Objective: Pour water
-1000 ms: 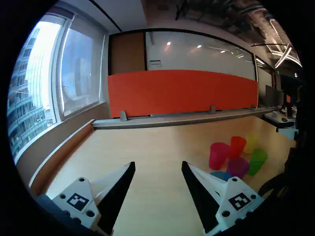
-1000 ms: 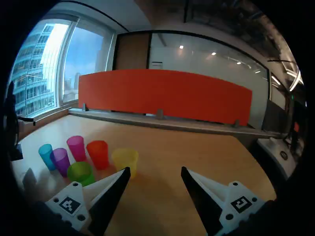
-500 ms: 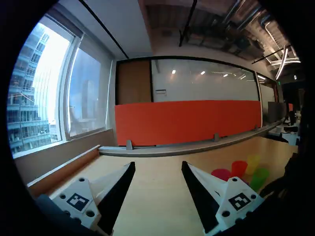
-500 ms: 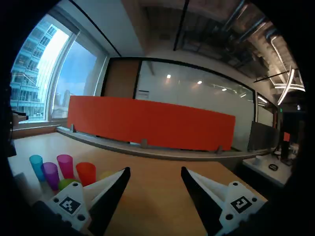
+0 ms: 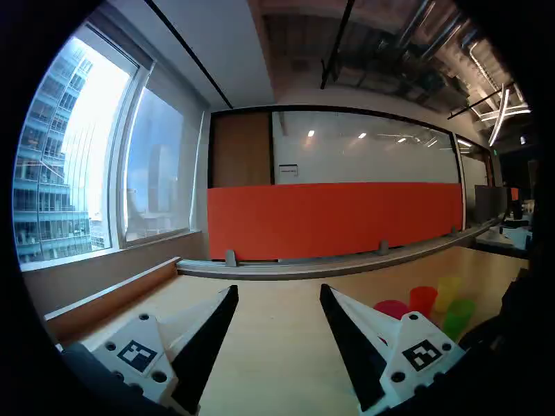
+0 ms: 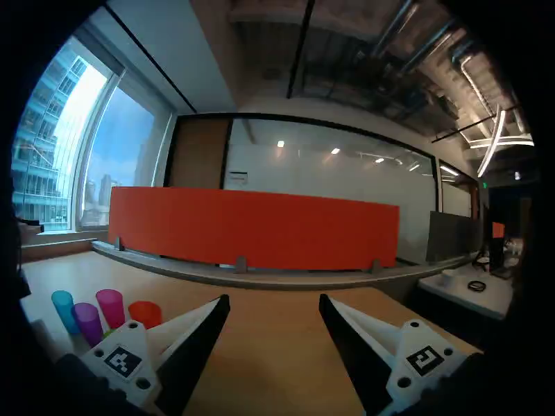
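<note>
Left tongs (image 5: 278,290) and right tongs (image 6: 274,299) gaped wide, empty. The plastic cups (image 6: 111,307) looked light and tippy; best gripped mid-wall.

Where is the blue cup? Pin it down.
In the right gripper view, the blue cup stands low on the left on the wooden table, with the purple cup just to its right.
</note>
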`<action>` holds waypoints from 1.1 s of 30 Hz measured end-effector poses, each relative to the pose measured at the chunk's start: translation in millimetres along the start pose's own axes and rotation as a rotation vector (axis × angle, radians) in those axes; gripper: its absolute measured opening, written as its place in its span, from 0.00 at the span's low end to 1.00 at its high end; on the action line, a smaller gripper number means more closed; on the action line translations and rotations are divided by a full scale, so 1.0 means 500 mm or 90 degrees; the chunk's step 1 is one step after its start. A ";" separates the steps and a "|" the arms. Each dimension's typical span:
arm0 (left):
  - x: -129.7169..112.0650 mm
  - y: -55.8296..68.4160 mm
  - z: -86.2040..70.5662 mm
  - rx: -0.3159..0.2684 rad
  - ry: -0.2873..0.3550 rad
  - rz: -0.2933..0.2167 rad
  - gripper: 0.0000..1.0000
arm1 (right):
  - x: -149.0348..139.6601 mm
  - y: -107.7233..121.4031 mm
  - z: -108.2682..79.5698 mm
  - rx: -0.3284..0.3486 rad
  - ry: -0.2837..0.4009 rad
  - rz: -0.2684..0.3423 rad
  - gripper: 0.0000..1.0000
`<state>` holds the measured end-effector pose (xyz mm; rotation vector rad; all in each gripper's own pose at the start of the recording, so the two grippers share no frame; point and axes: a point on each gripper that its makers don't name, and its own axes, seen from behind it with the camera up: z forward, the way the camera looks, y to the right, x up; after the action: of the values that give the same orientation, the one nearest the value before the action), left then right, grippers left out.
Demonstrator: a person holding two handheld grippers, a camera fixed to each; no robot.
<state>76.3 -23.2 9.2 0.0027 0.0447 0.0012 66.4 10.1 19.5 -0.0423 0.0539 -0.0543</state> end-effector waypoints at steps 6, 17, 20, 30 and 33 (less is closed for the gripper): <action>-0.023 0.002 -0.001 -0.001 -0.004 -0.003 0.87 | -0.003 0.012 -0.007 -0.014 -0.004 0.011 1.00; -0.046 0.007 -0.010 0.008 -0.003 -0.005 0.87 | -0.014 0.028 -0.026 -0.025 -0.012 0.030 1.00; -0.046 0.008 -0.013 0.011 0.003 -0.007 0.87 | -0.013 0.035 -0.027 -0.029 -0.016 0.034 1.00; -0.072 0.004 -0.018 0.018 0.001 -0.017 0.87 | -0.007 0.055 -0.030 -0.042 -0.022 0.029 1.00; -0.081 0.007 -0.019 0.017 -0.001 -0.022 0.87 | -0.010 0.053 -0.032 -0.042 -0.028 0.024 1.00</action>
<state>35.4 -19.5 1.6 0.0293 0.0424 -0.0346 61.8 36.3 2.7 -0.1079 0.0121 -0.0135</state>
